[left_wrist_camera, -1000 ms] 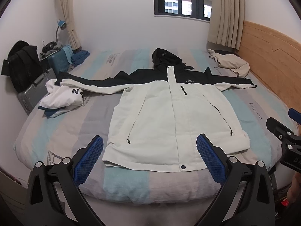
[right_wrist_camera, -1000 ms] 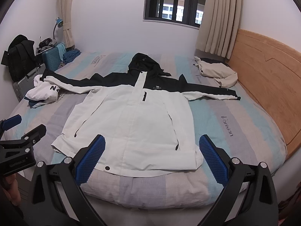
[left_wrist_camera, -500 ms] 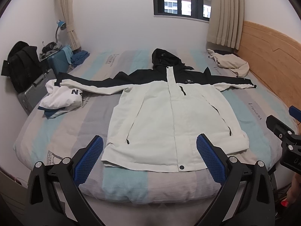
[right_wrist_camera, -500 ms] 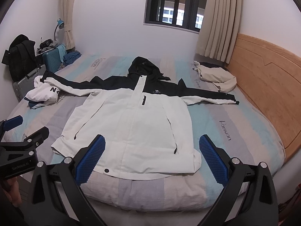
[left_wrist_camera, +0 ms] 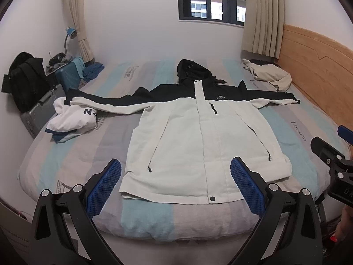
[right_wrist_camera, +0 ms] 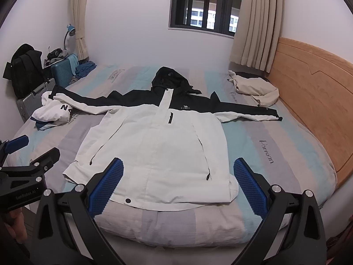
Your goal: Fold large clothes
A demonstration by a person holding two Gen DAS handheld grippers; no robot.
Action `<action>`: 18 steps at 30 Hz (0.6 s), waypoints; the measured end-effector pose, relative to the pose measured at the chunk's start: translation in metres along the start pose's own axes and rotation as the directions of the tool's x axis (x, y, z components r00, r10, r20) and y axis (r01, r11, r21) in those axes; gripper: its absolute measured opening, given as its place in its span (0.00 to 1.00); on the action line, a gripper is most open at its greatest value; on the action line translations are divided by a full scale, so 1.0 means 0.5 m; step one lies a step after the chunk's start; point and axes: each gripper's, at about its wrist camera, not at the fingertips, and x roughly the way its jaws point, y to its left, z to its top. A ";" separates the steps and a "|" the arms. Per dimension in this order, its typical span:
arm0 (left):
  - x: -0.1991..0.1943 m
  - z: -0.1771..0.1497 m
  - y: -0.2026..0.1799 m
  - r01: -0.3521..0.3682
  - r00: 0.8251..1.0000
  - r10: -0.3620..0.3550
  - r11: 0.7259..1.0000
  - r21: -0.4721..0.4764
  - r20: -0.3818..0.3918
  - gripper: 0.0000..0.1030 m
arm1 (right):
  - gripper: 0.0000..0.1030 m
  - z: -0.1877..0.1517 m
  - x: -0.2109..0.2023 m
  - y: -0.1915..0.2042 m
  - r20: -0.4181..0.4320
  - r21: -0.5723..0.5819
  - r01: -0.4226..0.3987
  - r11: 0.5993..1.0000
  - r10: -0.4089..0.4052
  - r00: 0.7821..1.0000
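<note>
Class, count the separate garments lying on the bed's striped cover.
3: the white-and-black jacket spread flat mid-bed, a crumpled white top under its sleeve end, a beige bundle near the headboard. The blue clothes by the suitcase may sit off the bed.

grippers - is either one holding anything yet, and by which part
Nothing is held. Left gripper and right gripper are both open, short of the jacket lying flat on the bed.

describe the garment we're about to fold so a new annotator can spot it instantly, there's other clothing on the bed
On the striped bed, look at the middle: the hooded jacket lies flat, front up, both sleeves stretched out sideways. Unlike the crumpled white top by its left sleeve and the bunched beige garment near the wooden headboard, it is two-tone: black hood, shoulders and upper sleeves, off-white body.
</note>
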 end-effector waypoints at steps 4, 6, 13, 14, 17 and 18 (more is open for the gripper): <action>0.033 0.012 0.002 0.025 1.000 -0.025 1.000 -0.007 -0.013 0.94 | 0.93 0.011 0.013 -0.015 -0.013 0.027 -0.035 0.999 0.035 0.999; 0.051 0.019 0.003 0.034 0.999 -0.034 0.999 -0.001 -0.022 0.94 | 0.93 0.024 0.028 -0.019 -0.035 0.032 -0.064 0.997 0.065 0.997; 0.108 0.070 -0.011 0.066 0.996 -0.063 0.997 0.043 -0.063 0.94 | 0.93 0.082 0.072 -0.026 -0.067 0.025 -0.071 0.997 0.072 0.995; 0.116 0.083 -0.014 0.068 0.995 -0.065 0.997 0.043 -0.073 0.94 | 0.93 0.086 0.077 -0.031 -0.070 0.025 -0.066 0.998 0.067 0.995; 0.137 0.115 -0.030 0.077 0.993 -0.072 0.996 0.049 -0.096 0.94 | 0.93 0.120 0.103 -0.048 -0.069 0.022 -0.066 0.998 0.067 0.995; 0.146 0.128 -0.036 0.066 0.993 -0.060 0.996 0.055 -0.104 0.94 | 0.93 0.128 0.111 -0.054 -0.069 0.023 -0.075 0.997 0.076 0.995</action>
